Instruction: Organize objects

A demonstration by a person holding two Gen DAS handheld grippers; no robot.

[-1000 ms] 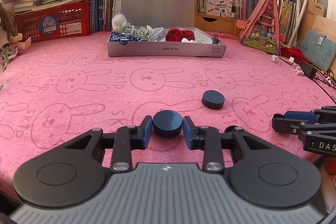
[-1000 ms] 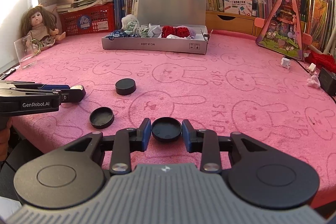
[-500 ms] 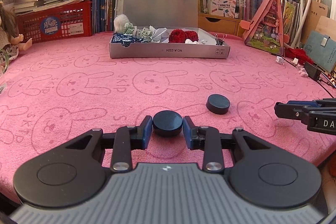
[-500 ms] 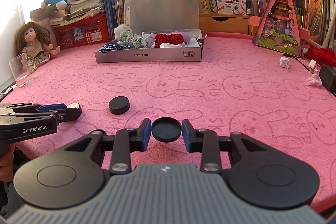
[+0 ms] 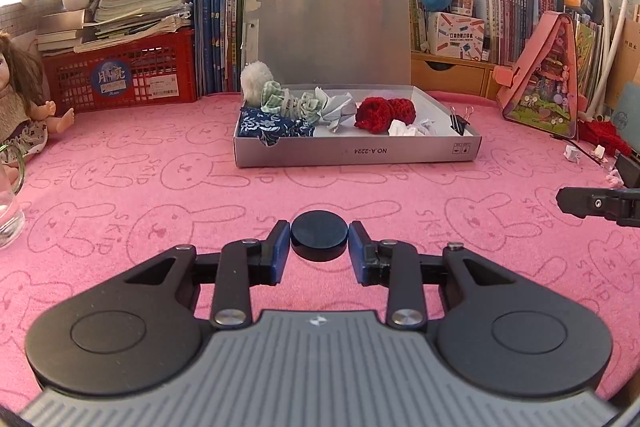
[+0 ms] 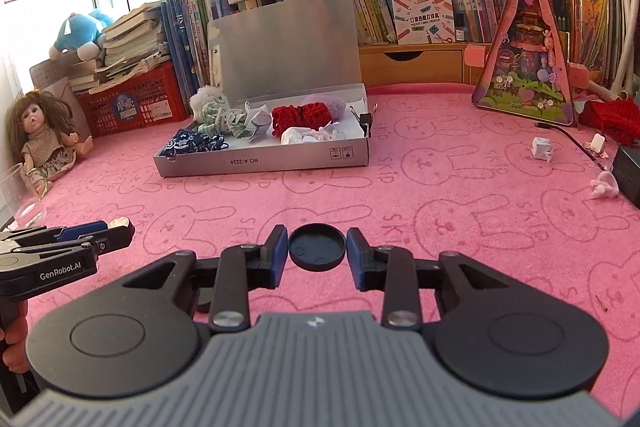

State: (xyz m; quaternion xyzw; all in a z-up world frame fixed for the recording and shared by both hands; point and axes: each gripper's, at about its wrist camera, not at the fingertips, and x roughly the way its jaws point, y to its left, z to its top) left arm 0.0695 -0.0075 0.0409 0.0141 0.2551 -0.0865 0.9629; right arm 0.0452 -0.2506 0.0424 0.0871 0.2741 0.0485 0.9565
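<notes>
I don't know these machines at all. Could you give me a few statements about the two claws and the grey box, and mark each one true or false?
1. The left gripper holds a solid black disc. True.
2. The right gripper is empty. False: it is shut on a hollow black cap.
3. The grey box has its lid shut. False: the lid stands open.
4. Red yarn lies inside the box. True.
5. The doll sits inside the box. False: it sits on the pink cloth, left of it.
</notes>
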